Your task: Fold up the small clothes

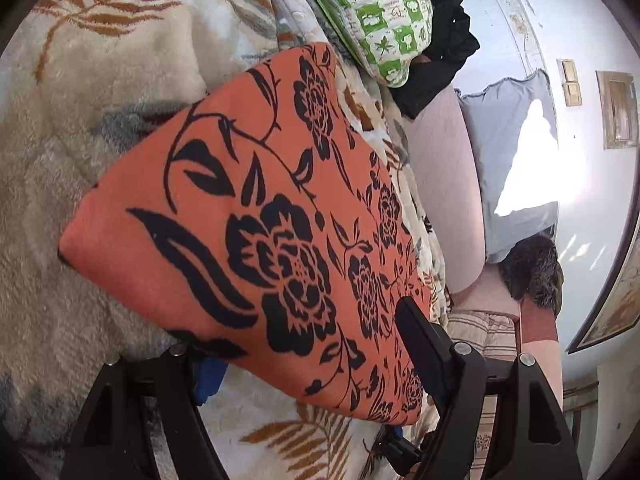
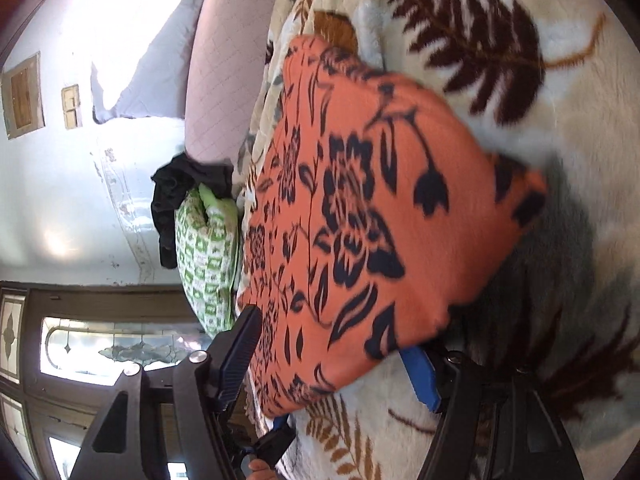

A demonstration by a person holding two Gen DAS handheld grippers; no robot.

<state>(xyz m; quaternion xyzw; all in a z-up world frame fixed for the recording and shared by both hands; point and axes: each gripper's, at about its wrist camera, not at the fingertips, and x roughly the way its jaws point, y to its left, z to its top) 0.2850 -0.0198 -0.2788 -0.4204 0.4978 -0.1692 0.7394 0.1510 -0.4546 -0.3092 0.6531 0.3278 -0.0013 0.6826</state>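
An orange garment with a black flower print (image 1: 256, 216) lies folded into a thick flat packet on a fluffy fern-patterned blanket (image 1: 80, 128). It also fills the middle of the right wrist view (image 2: 360, 220). My left gripper (image 1: 304, 344) is open, its fingers (image 1: 420, 336) wide apart astride the garment's near edge. My right gripper (image 2: 336, 344) is open too, one finger (image 2: 240, 344) at the garment's left side and the blue-padded one (image 2: 420, 376) under its near corner.
A green-and-white checked pillow (image 1: 380, 16) with a black cloth (image 1: 444, 48) on it lies at the bed's far side; both also show in the right wrist view (image 2: 204, 252). A pale quilted mattress edge (image 1: 444, 184), a pale blue pillow (image 1: 508, 128) and a wall lie beyond.
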